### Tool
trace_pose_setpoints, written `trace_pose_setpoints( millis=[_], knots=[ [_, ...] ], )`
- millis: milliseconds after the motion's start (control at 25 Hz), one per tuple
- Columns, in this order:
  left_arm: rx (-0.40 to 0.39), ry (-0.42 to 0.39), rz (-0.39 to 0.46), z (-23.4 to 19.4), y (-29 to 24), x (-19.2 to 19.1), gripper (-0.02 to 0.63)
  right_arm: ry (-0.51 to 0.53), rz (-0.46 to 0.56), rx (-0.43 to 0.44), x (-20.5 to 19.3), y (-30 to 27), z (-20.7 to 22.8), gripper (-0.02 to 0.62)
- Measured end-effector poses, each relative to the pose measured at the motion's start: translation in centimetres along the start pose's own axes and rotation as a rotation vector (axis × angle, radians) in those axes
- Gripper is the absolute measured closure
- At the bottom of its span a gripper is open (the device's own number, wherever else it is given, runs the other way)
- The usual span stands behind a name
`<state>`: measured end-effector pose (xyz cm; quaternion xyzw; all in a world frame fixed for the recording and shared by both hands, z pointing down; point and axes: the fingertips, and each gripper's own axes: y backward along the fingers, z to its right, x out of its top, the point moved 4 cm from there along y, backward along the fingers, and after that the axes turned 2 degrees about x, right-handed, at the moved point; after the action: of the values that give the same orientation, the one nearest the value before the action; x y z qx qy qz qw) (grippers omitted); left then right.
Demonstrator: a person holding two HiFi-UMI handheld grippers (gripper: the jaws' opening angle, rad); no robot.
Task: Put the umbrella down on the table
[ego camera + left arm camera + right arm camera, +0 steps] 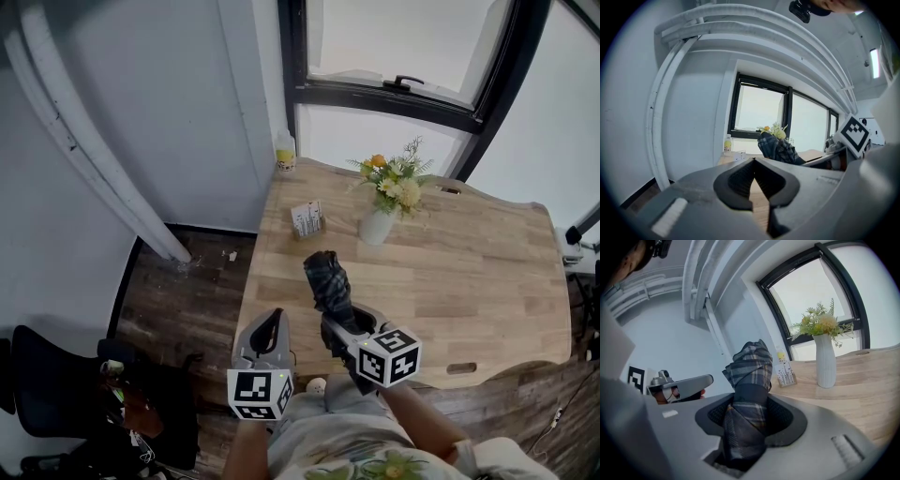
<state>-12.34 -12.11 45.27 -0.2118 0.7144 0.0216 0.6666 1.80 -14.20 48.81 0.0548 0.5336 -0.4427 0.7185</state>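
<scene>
Umbrella (326, 272), just one, sits clamped in right tongs (331, 320); left tongs (271, 319) closed.

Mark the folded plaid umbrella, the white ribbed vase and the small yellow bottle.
Folded plaid umbrella (749, 367): right gripper view, wrapped canopy fabric.
White ribbed vase (825, 363): right gripper view, mid-body.
Small yellow bottle (285, 153): head view, body.

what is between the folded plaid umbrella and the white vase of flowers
Nothing: only bare wooden tabletop separates the folded plaid umbrella from the white vase, per the head view.
</scene>
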Motion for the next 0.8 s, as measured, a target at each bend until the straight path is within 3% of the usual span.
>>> trace_pose_setpoints(
  millis=[800],
  knots=[
    [0.006,0.002,-0.022,-0.2,-0.1,-0.6,0.603,-0.008,-0.074,-0.022,-2.1,-1.2,1.2,0.4]
  ],
)
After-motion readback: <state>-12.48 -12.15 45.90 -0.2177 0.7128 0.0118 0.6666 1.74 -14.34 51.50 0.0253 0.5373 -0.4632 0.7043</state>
